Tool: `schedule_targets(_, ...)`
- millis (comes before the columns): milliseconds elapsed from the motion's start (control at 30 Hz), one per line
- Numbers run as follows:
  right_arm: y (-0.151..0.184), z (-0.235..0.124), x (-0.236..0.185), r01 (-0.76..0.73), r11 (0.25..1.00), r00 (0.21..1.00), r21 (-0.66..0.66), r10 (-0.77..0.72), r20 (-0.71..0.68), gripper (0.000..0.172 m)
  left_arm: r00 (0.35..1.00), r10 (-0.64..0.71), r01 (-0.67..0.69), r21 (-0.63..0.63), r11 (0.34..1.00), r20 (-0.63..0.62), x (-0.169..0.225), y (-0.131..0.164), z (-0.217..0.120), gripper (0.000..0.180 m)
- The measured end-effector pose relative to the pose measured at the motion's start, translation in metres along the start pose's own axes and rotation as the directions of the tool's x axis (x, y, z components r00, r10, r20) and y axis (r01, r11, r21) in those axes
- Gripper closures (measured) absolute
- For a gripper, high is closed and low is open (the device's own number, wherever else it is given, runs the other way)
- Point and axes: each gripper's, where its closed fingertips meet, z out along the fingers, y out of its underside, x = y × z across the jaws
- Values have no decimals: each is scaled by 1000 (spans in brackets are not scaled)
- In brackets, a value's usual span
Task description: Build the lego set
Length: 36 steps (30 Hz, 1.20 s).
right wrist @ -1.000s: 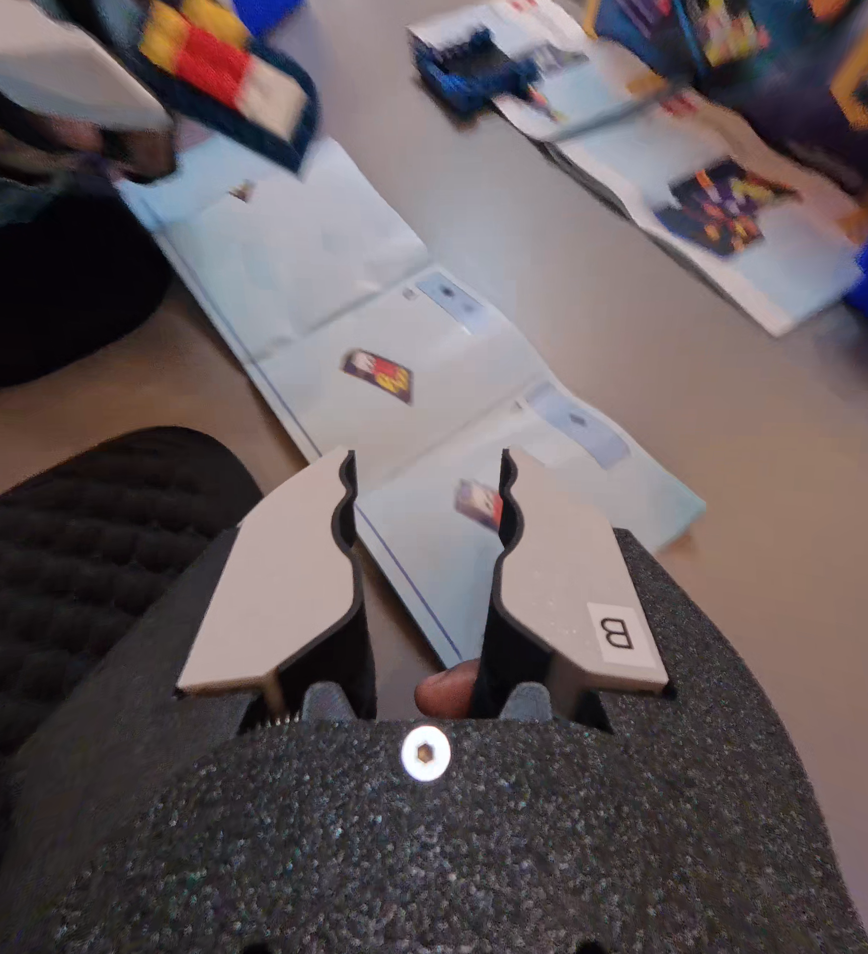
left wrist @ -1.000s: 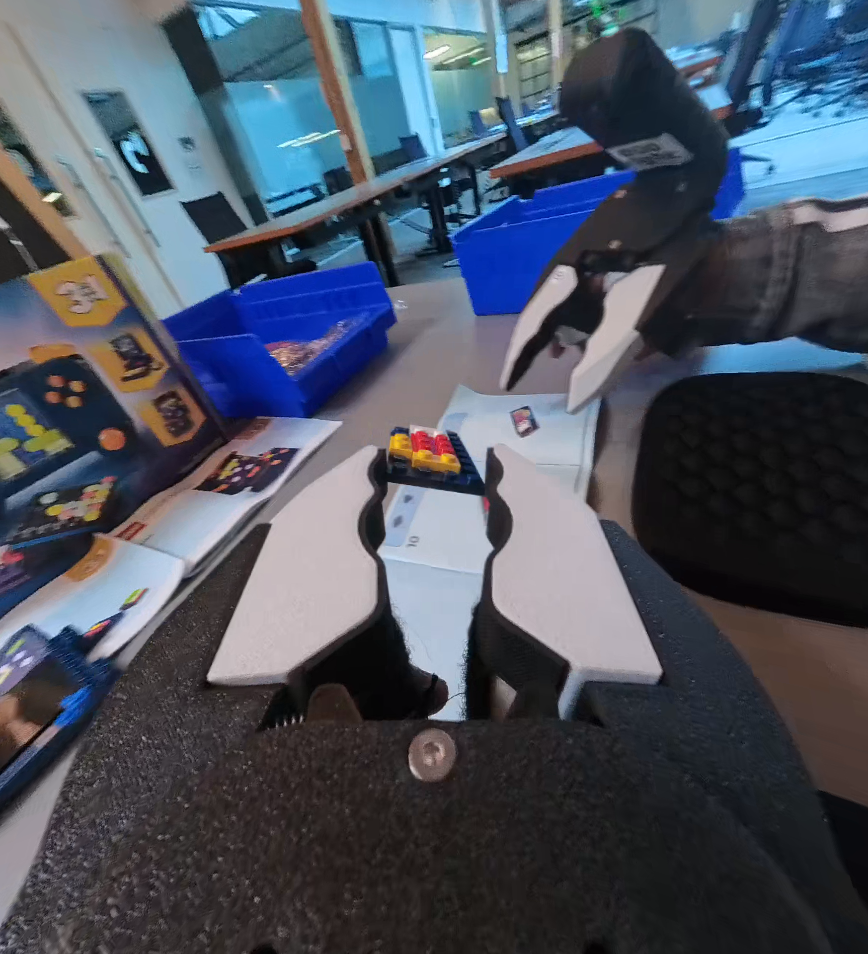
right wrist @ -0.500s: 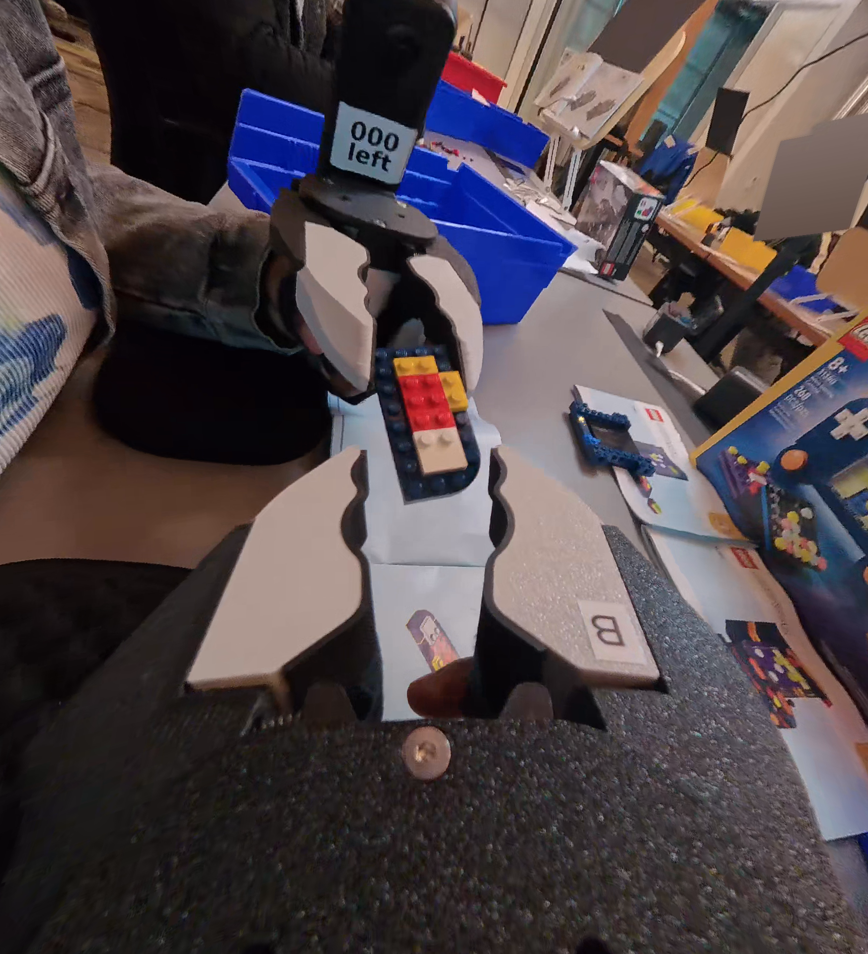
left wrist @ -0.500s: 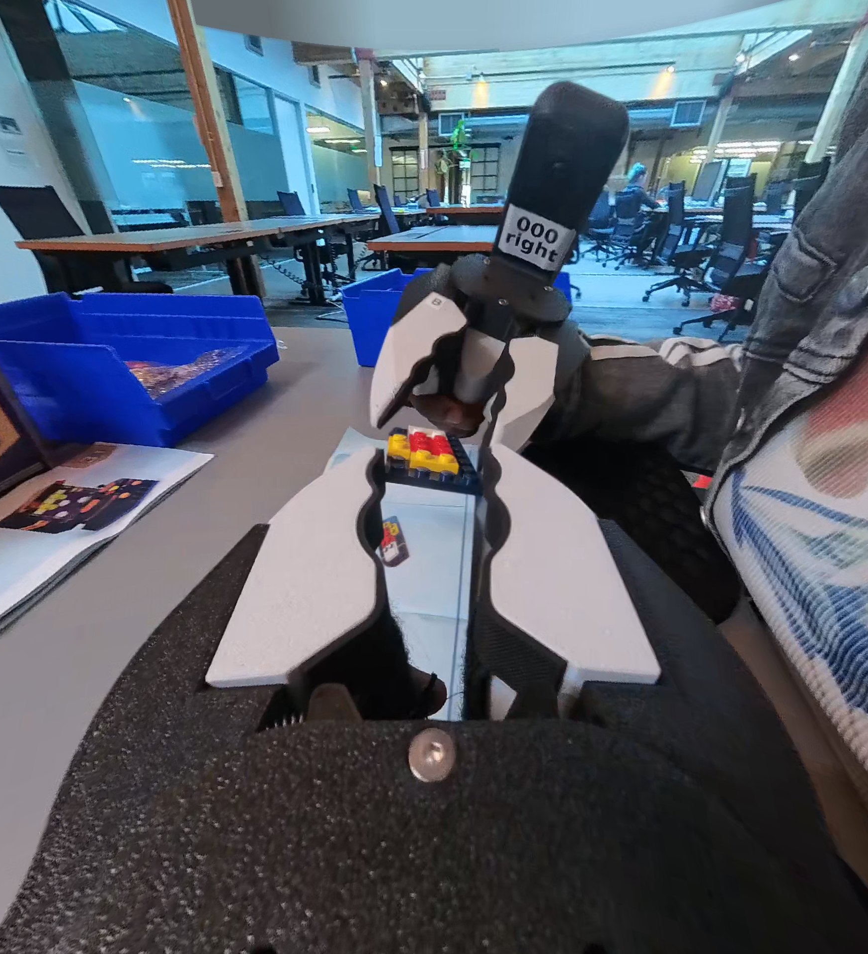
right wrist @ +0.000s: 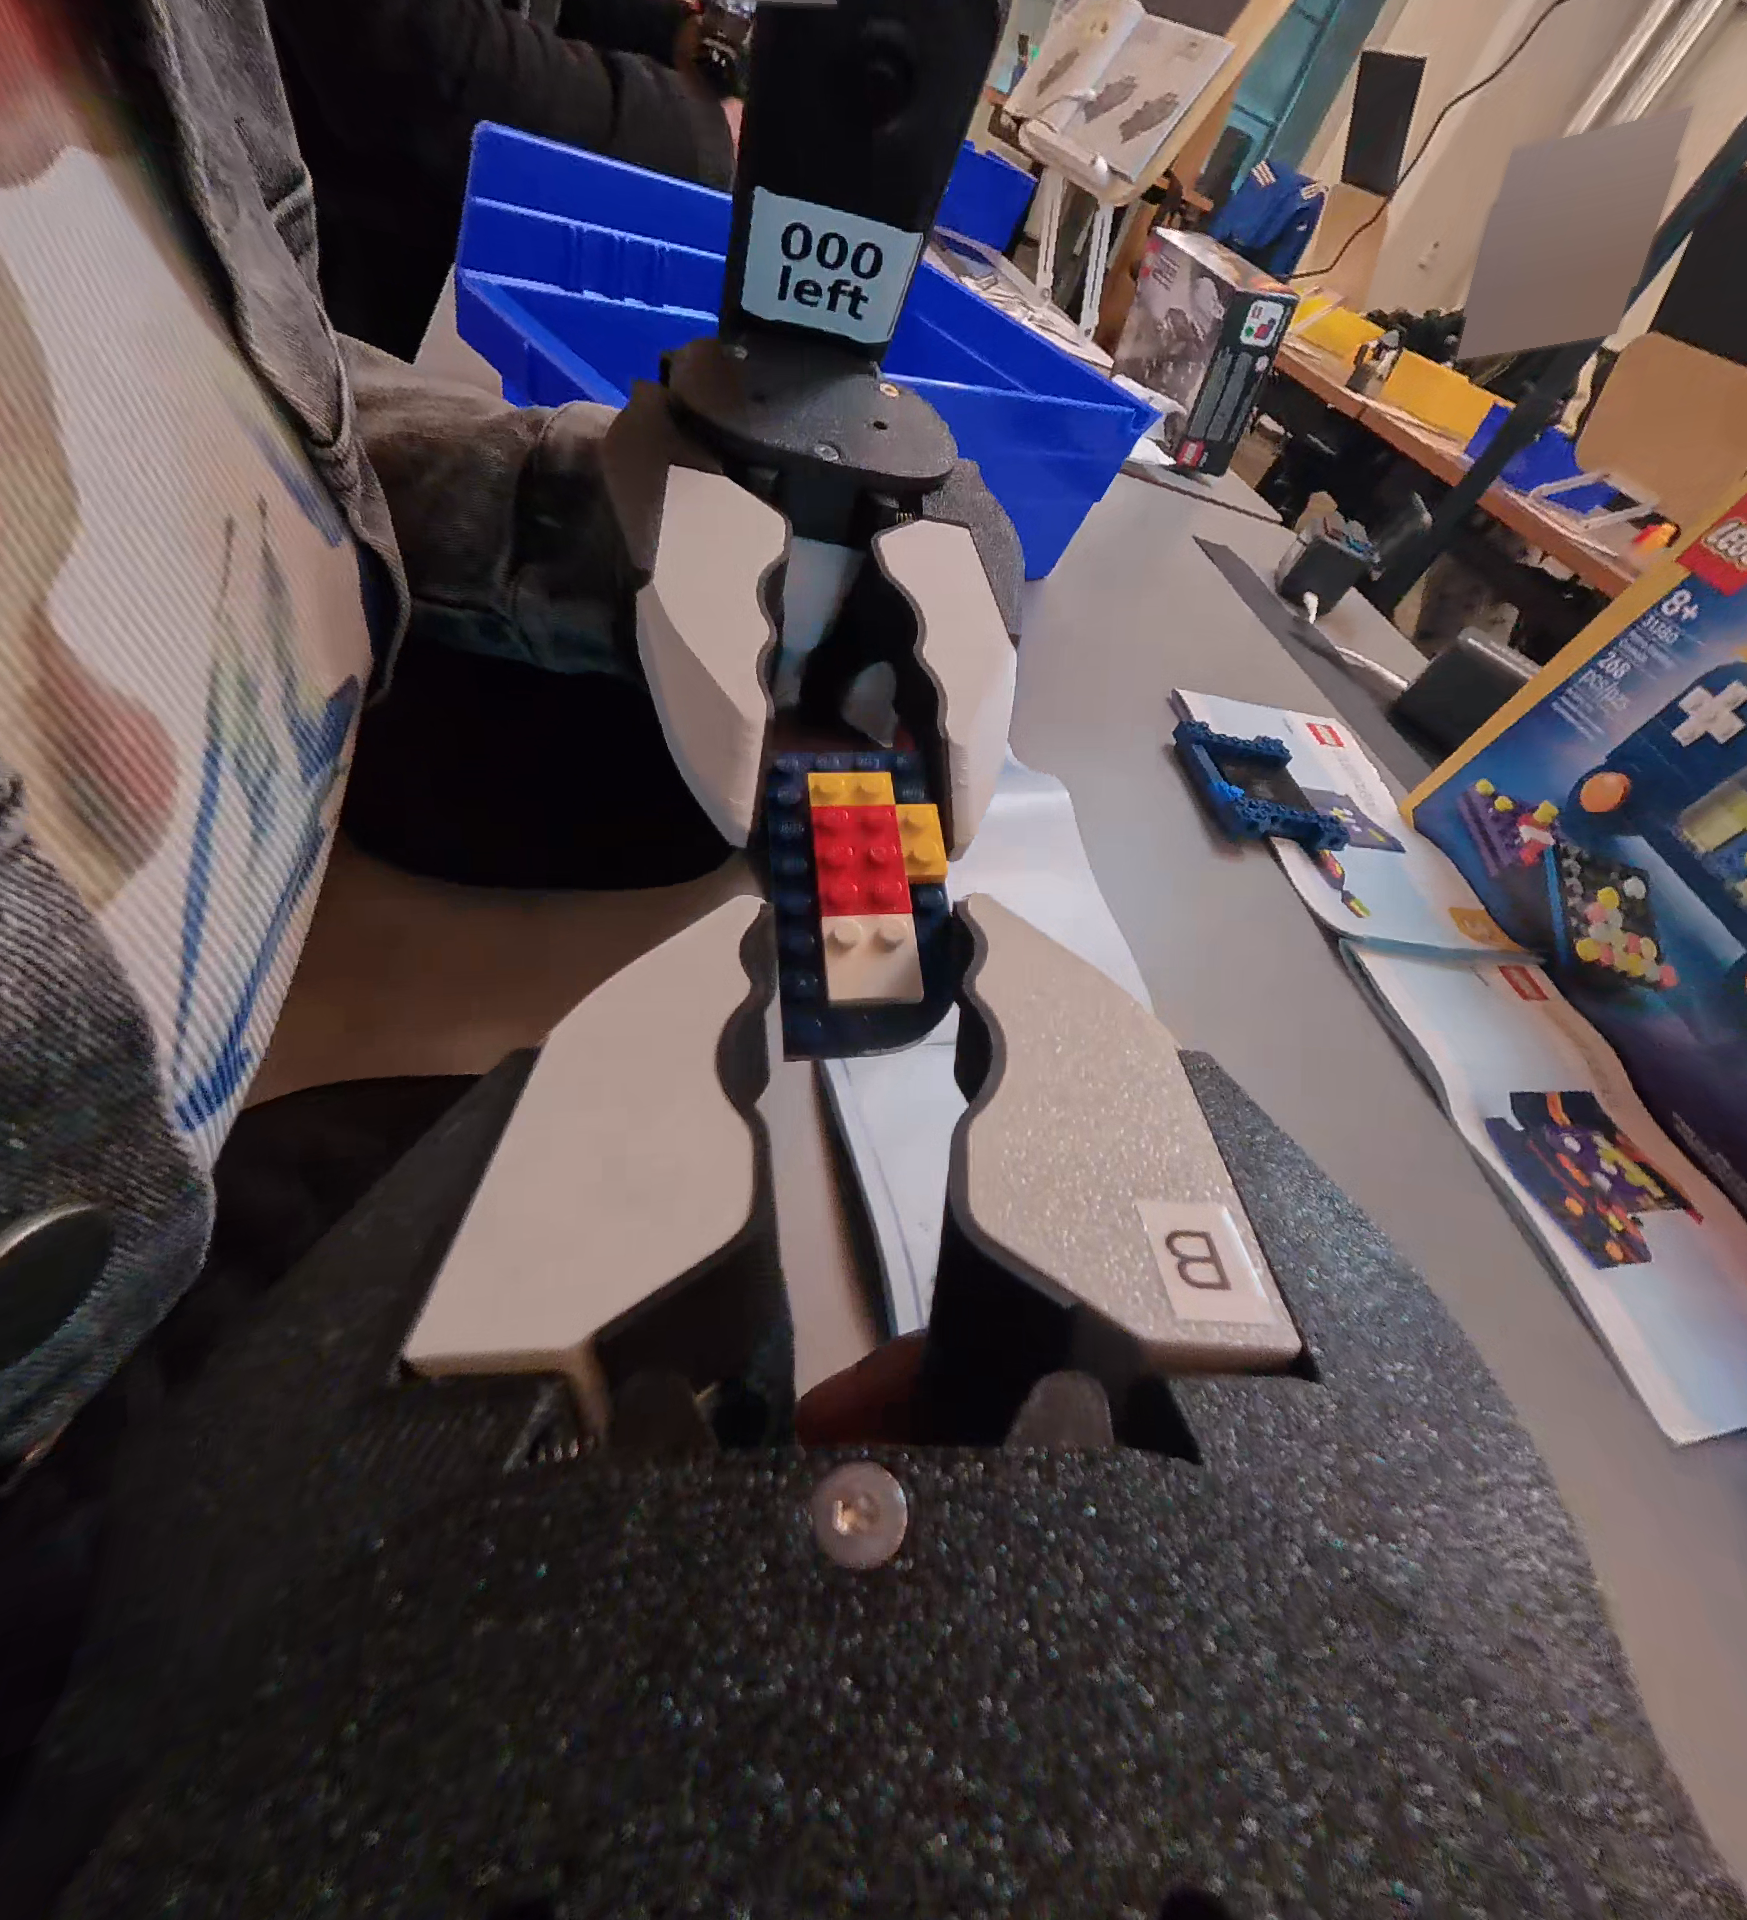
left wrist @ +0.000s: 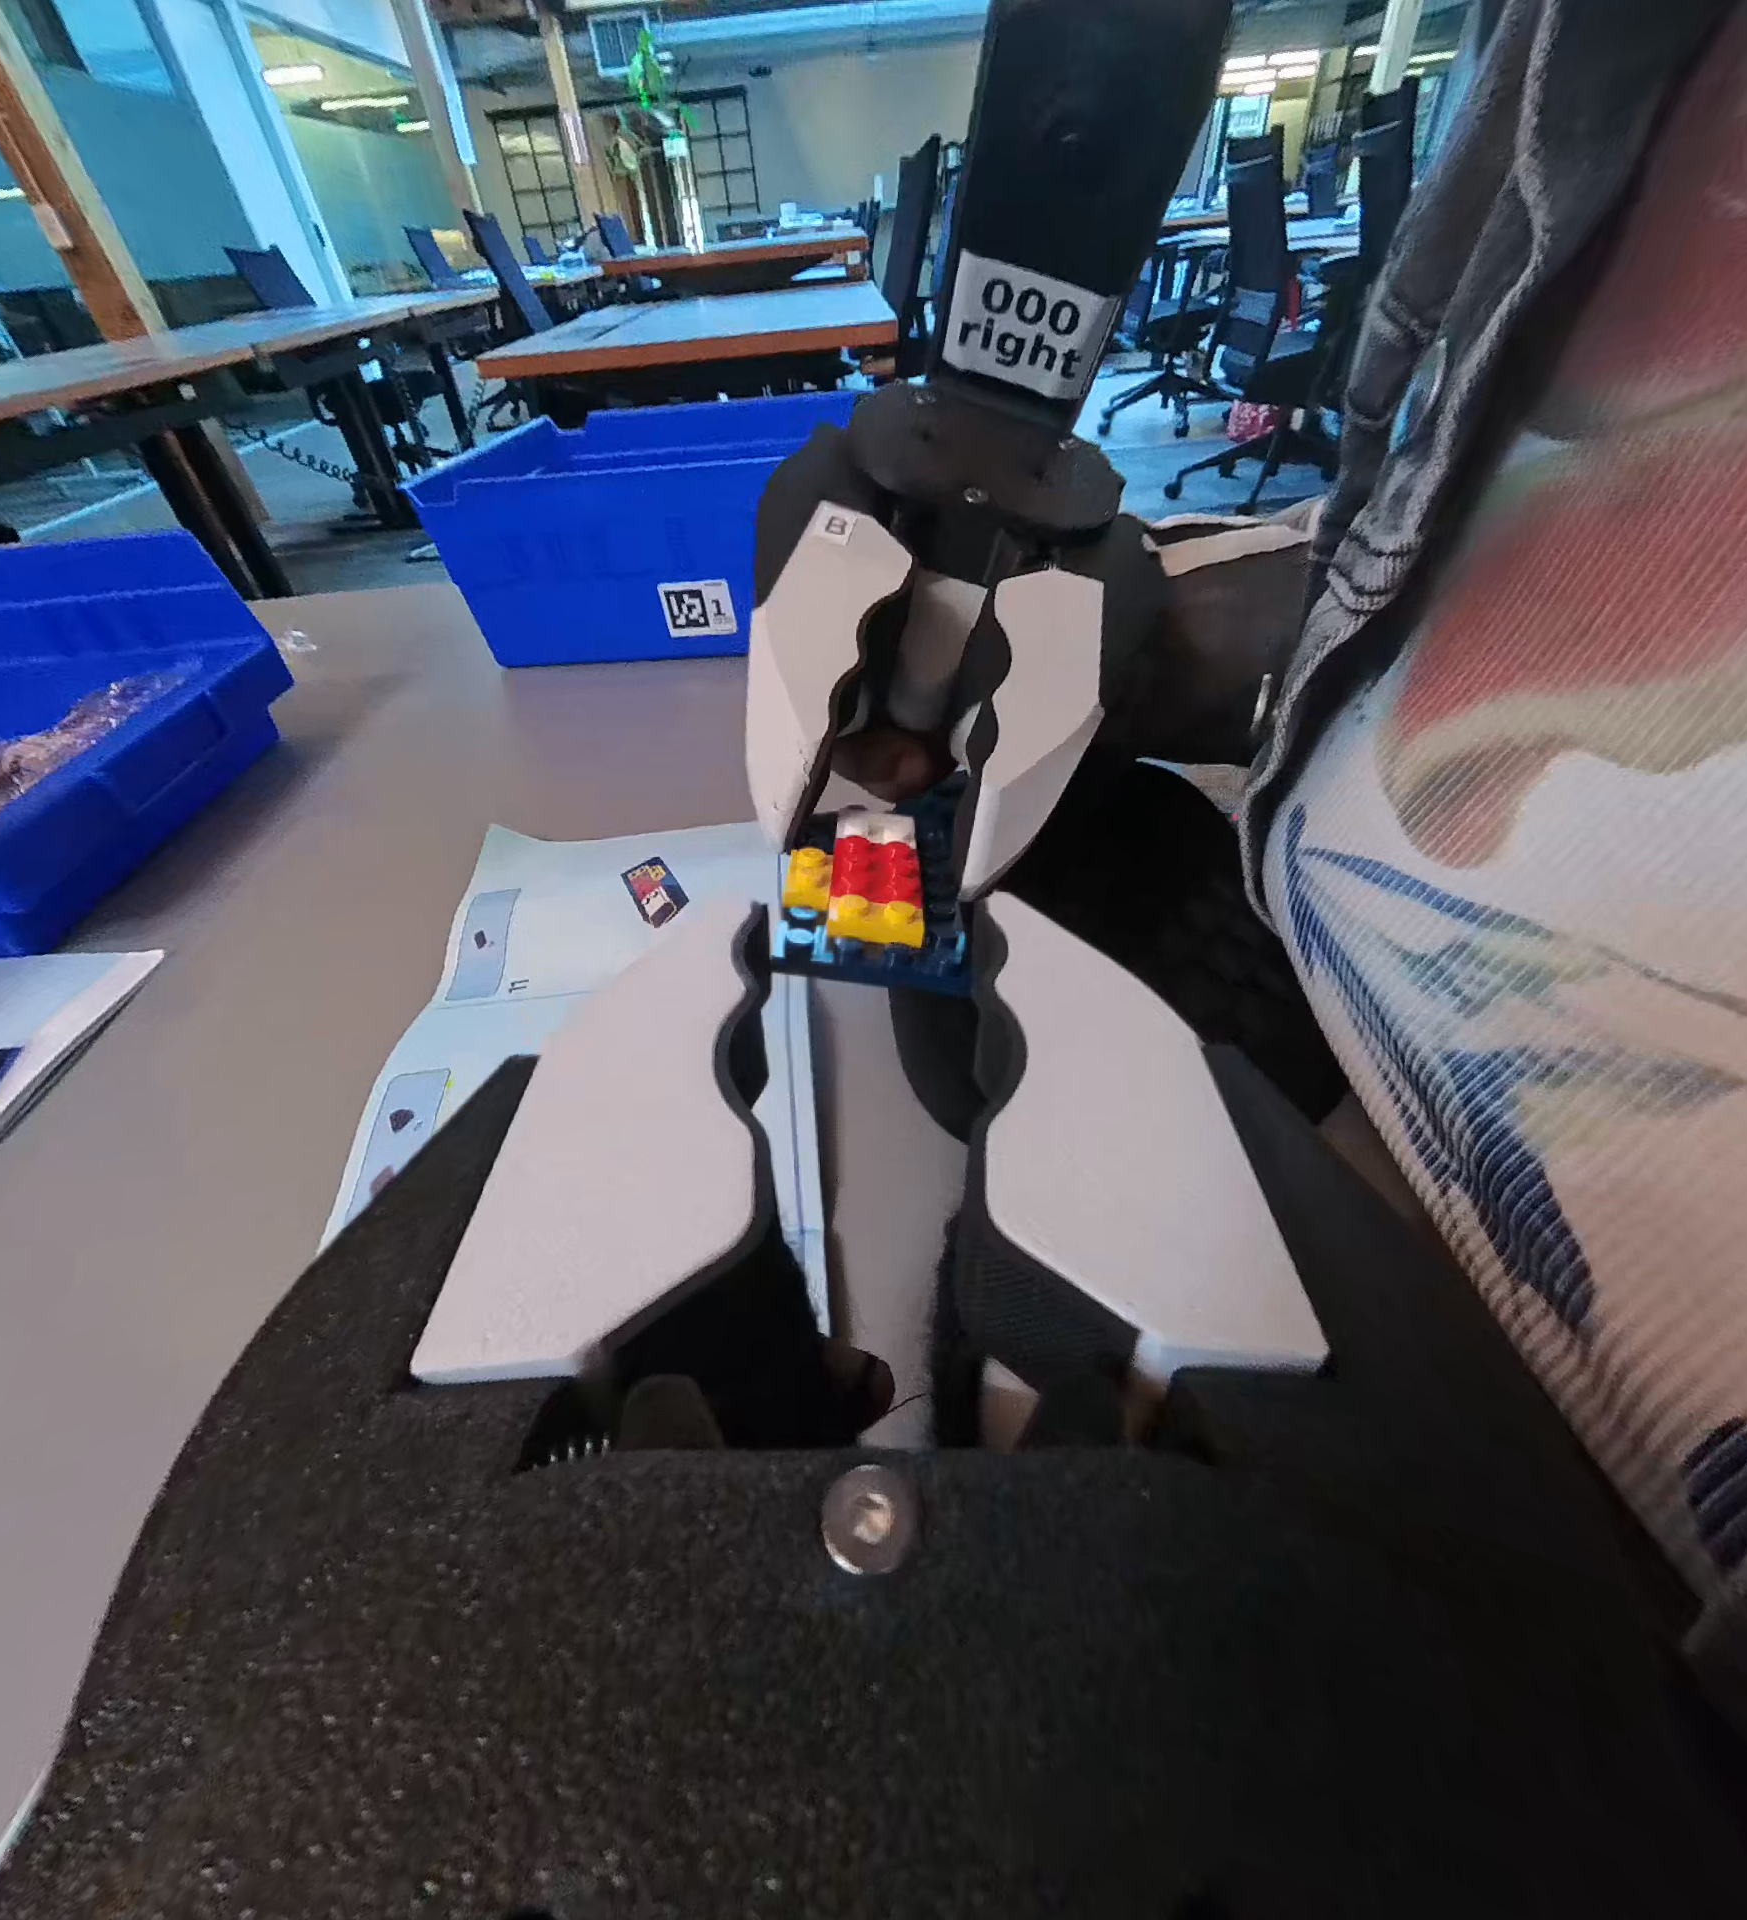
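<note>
A dark blue brick plate (right wrist: 796,940) carrying yellow, red and white bricks (right wrist: 861,862) hangs above the table between my two grippers, which face each other. My left gripper (left wrist: 869,935) is shut on one end of the plate (left wrist: 910,966). It also shows in the right wrist view (right wrist: 848,816), gripping the far end. My right gripper (right wrist: 864,940) is shut on the rounded near end, with its pads against the plate's side edges. In the left wrist view it (left wrist: 884,836) comes in from the far side over the bricks (left wrist: 874,883).
A folded instruction sheet (left wrist: 557,935) lies on the grey table under the grippers. Blue bins (left wrist: 620,520) (left wrist: 69,707) stand behind. A toy box (right wrist: 1731,831), open booklets (right wrist: 1575,1195) and a blue brick frame (right wrist: 1253,790) lie to one side. The person's torso (left wrist: 1575,935) is close. Only a small space, under 4 cm, lies between the two pairs of fingers.
My right gripper swung round to face the left one, moved onto the plate's free end and closed on it. My left gripper kept its hold and turned towards the person.
</note>
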Motion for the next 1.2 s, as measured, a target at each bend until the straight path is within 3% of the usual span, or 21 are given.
schedule_targets(100,8,-5,3,-30,999,1000,-21,30,7,140,1000,-4,4,7,1000,29,-5,0,-1,134)
schedule_targets(233,36,-13,8,-38,985,999,-168,40,8,140,996,-27,25,24,999,81,-14,-1,-5,132)
schedule_targets(500,67,-7,22,-126,943,992,-307,119,-40,140,993,-2,14,-94,995,120,-20,18,0,133)
schedule_targets(633,72,7,20,-96,933,994,-347,106,9,140,997,-6,15,-129,992,72,-13,23,1,144)
schedule_targets(867,75,31,22,54,928,983,-370,16,184,140,998,6,3,-148,989,63,-11,25,2,141)
schedule_targets(1000,88,40,23,54,907,969,-417,54,243,140,997,-9,19,-131,991,75,-14,23,0,141)
schedule_targets(1033,87,40,25,28,911,971,-412,73,228,138,997,-15,25,-127,992,78,-15,23,0,141)
schedule_targets(1100,78,30,35,-31,934,982,-356,95,163,117,996,-27,36,-113,993,85,-17,22,-1,141)
schedule_targets(1200,49,-4,64,-167,980,986,-107,168,6,114,994,-51,61,-95,994,100,-21,20,-3,140)
